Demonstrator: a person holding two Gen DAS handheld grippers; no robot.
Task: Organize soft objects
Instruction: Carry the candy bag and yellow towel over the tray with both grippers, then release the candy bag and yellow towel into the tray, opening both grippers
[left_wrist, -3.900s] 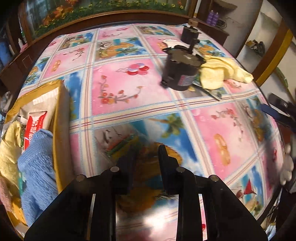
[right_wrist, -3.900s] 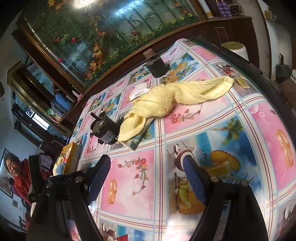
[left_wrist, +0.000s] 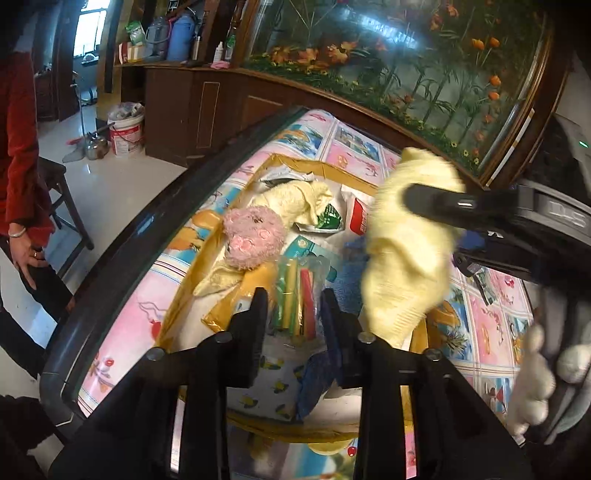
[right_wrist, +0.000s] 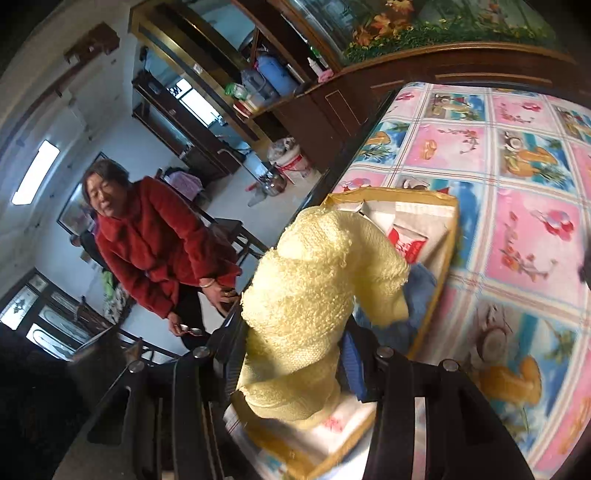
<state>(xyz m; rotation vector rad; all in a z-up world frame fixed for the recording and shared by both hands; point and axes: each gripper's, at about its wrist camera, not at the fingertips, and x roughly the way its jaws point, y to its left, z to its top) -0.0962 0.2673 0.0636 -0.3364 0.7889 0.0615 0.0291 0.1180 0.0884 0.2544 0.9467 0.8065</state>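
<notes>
Black left tool (left_wrist: 291, 314), silver screws, white knit glove (left_wrist: 535, 384)

Both wrist views over box (left_wrist: 207, 291)

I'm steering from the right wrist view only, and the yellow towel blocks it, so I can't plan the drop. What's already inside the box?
Observer: A pink plush toy lies in the cardboard box, left of where the yellow towel hangs from the right claw.
Operator: Anything in the middle?
Observer: A clear pack of coloured sticks.
Operator: And the left claw?
Observer: The left claw is open and empty, above that pack.
</notes>
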